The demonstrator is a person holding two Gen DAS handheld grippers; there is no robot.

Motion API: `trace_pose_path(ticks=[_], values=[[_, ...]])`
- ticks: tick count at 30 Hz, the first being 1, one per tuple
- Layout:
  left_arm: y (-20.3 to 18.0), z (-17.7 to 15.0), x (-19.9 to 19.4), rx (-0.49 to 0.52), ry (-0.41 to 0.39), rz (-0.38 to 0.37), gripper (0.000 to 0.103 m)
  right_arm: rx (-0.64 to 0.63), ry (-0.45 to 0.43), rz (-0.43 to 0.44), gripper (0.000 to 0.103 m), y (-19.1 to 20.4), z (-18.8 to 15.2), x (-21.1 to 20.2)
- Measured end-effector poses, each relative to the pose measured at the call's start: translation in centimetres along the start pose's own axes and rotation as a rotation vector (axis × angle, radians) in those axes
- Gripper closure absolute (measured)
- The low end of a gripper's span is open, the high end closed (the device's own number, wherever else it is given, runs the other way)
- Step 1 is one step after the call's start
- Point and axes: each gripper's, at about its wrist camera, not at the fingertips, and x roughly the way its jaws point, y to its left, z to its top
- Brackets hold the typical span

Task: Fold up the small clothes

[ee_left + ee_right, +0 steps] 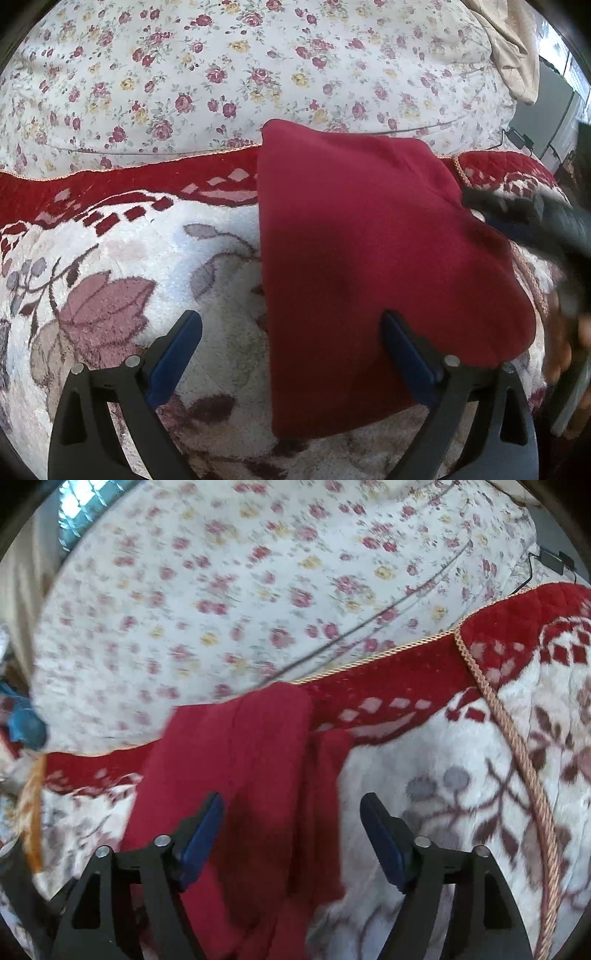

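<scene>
Red garment [369, 258] lay folded on the patterned blanket [110, 288], long axis running 12 to 6 in your left wrist view. Your left gripper [291, 354] stood with jaws wide apart, astride its left edge. Your right gripper [291, 834] also had jaws apart, cloth beneath, nothing clamped. Both sat about equally near. No containers showed.
</scene>
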Motion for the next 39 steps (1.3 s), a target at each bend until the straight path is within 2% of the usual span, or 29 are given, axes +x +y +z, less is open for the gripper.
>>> trace_pose_path(ticks=[2,3,7,11,14,16,21,24,25,26,28,30,32,35,39], values=[[0.0,0.0,0.0,0.003,-0.002,0.002,0.005,-0.121,0.047,-0.082,0.021,0.9,-1.8,0.7],[-0.1,-0.1,0.0,0.005,0.000,0.002,0.005,-0.125,0.041,-0.084,0.018,0.7,-2.2,0.8],[0.2,-0.2,-0.5,0.004,-0.006,-0.050,0.005,-0.007,0.034,0.008,0.013,-1.3,-2.1,-0.2],[1.8,1.1,-1.0,-0.082,-0.001,-0.144,0.005,-0.026,-0.022,0.046,0.007,-1.6,-1.0,-0.9],[2.6,2.4,-0.5,-0.119,-0.007,-0.183,0.005,-0.007,0.045,0.131,0.006,-2.2,0.0,1.4],[2.5,3.2,0.4,-0.124,0.018,-0.206,0.005,0.002,0.080,0.165,0.006,-2.3,0.3,3.1],[2.3,4.3,4.0,-0.170,0.094,-0.316,0.001,0.056,0.115,0.281,0.006,-2.5,0.1,6.2],[2.1,4.6,4.8,-0.187,0.104,-0.332,0.002,0.060,0.096,0.317,0.006,-2.3,0.1,6.7],[1.9,4.7,4.8,-0.176,0.106,-0.333,0.006,0.052,0.097,0.320,0.011,-2.1,0.1,6.6],[1.5,4.8,4.7,-0.161,0.107,-0.352,0.025,0.042,0.096,0.332,0.017,-1.6,0.2,6.4],[1.1,4.9,3.9,-0.147,0.106,-0.346,0.033,0.021,0.084,0.319,0.023,-0.8,0.4,5.6],[0.8,5.0,2.6,-0.109,0.095,-0.330,0.048,0.001,0.059,0.354,0.024,0.5,0.6,4.1],[0.9,4.5,0.4,-0.091,0.101,-0.329,0.050,0.011,0.055,0.436,0.024,1.8,0.9,2.5],[1.6,2.9,-3.4,-0.063,0.080,-0.295,0.050,-0.024,0.057,0.508,0.024,4.5,0.2,0.5],[4.4,0.4,-7.8,-0.100,0.065,-0.264,0.050,-0.020,0.104,0.605,0.024,7.8,-2.1,-0.5]])
